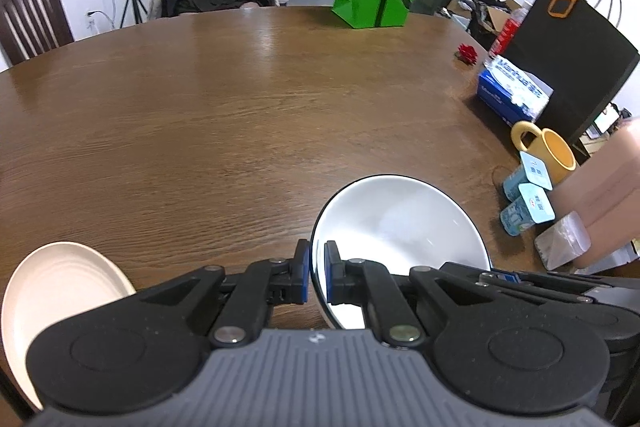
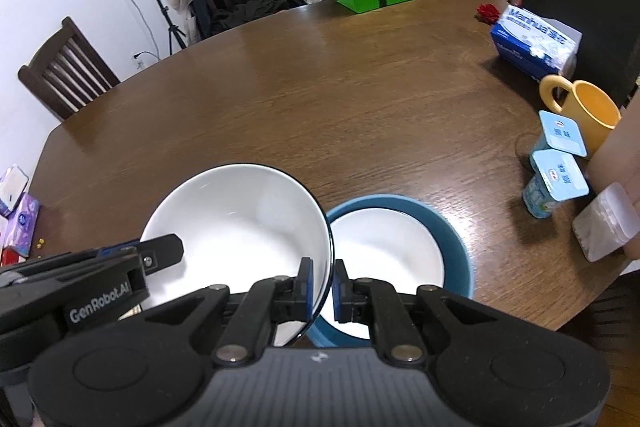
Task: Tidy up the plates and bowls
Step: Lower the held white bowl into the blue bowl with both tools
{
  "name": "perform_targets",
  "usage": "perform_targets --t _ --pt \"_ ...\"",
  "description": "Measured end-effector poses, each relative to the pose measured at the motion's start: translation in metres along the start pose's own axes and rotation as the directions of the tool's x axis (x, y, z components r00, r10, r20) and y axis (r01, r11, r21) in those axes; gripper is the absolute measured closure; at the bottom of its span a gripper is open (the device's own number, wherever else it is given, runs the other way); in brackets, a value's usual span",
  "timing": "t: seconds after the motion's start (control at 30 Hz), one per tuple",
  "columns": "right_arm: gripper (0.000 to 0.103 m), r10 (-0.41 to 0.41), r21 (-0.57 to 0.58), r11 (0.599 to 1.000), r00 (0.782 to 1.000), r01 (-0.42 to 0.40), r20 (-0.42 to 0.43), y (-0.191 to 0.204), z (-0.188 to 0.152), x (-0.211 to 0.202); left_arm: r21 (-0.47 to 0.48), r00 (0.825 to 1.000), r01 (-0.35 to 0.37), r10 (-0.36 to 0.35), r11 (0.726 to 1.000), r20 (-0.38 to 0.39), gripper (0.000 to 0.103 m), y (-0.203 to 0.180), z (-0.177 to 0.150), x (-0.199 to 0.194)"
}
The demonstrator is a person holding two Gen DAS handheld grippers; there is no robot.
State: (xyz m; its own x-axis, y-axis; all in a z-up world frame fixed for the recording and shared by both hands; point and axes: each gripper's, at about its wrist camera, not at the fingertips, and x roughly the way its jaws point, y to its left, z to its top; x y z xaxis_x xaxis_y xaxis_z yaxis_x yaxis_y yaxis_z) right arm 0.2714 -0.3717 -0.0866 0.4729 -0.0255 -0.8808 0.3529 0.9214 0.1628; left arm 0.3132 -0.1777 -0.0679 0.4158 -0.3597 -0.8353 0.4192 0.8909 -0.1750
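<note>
Holding one white bowl (image 2: 240,223) between them, both grippers pinch its dark rim from opposite sides: the left gripper (image 1: 318,267) has its jaws pressed onto the left edge, the right gripper (image 2: 322,287) onto the right edge. The bowl hangs tilted just above the tabletop (image 2: 320,87), its right edge overlapping the rim of a blue bowl (image 2: 456,247) with a white inside (whether the two touch I cannot tell). To my eye the sorting is barely under way. No stack exists yet; the white bowl looks headed for the blue one but is not nested in it. A cream plate (image 1: 60,287) lies alone at the near left edge, well apart from the bowls. Left to do, I'd judge: seat the white bowl, let go, then deal with the plate. The yellow mug (image 2: 580,107) and yogurt cups (image 2: 556,179) stand nearby to the right.
</note>
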Motion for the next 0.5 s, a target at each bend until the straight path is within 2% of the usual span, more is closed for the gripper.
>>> perform_targets --t 0.5 --pt "0.094 -0.052 0.085 0.995 0.998 0.054 -0.016 -0.046 0.0 0.01 0.08 0.997 0.055 -0.051 0.995 -0.052 0.096 -0.037 0.006 0.031"
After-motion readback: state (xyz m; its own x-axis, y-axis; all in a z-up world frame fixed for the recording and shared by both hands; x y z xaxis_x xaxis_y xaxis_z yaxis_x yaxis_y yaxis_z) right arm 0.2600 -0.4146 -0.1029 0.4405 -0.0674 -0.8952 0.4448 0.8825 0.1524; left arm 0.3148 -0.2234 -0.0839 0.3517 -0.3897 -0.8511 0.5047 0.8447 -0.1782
